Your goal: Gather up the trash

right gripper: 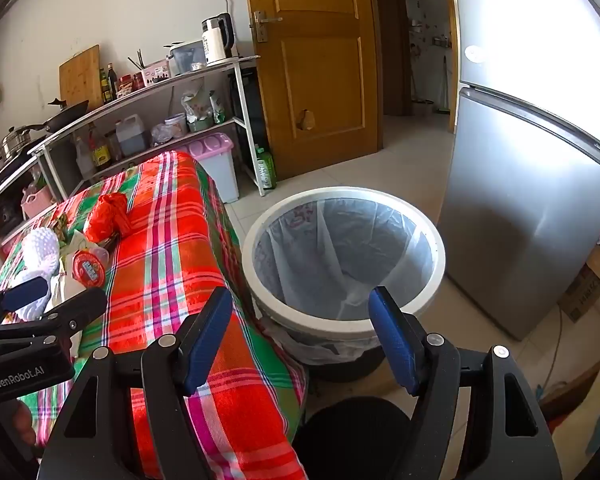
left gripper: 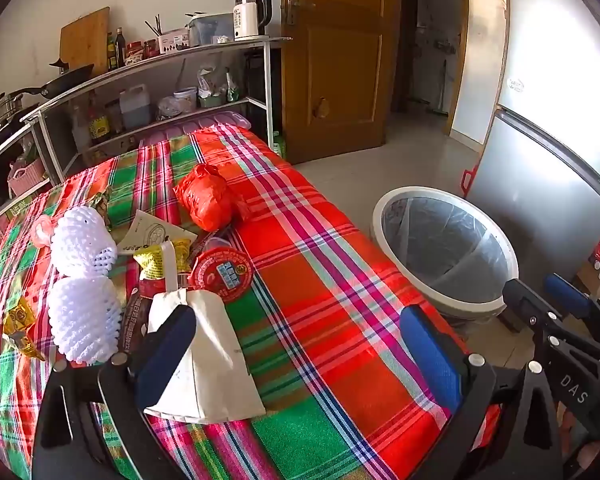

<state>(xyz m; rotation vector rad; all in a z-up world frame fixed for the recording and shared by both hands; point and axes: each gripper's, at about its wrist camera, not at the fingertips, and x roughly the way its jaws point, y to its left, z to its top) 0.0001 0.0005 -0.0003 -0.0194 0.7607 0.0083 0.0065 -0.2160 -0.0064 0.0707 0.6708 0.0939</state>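
From your left wrist camera, your left gripper [left gripper: 300, 356] hangs low over a table draped in a red, green and pink plaid cloth [left gripper: 332, 280], its blue fingers spread wide with nothing between them. A white paper bag [left gripper: 208, 364] lies on the cloth just beside the left finger. Beyond it the trash is bunched together: a round red-lidded cup [left gripper: 222, 274], two white foam fruit nets [left gripper: 84, 280], yellow wrappers [left gripper: 162, 260], and farther back a crumpled red plastic bag [left gripper: 206, 196]. The lined bin [left gripper: 446, 248] stands on the tiled floor off the table's right edge. Behind the table runs a metal shelf unit [left gripper: 160, 68] with a kettle [left gripper: 252, 14], bottles and a pan; a wooden door [left gripper: 336, 68] stands to its right.

From your right wrist camera, your right gripper [right gripper: 300, 340] is held past the table's corner, in front of the bin [right gripper: 344, 252], fingers wide apart and holding nothing. The bin's clear liner looks empty as far as you can see into it. A silver fridge [right gripper: 532, 200] fills the right side.
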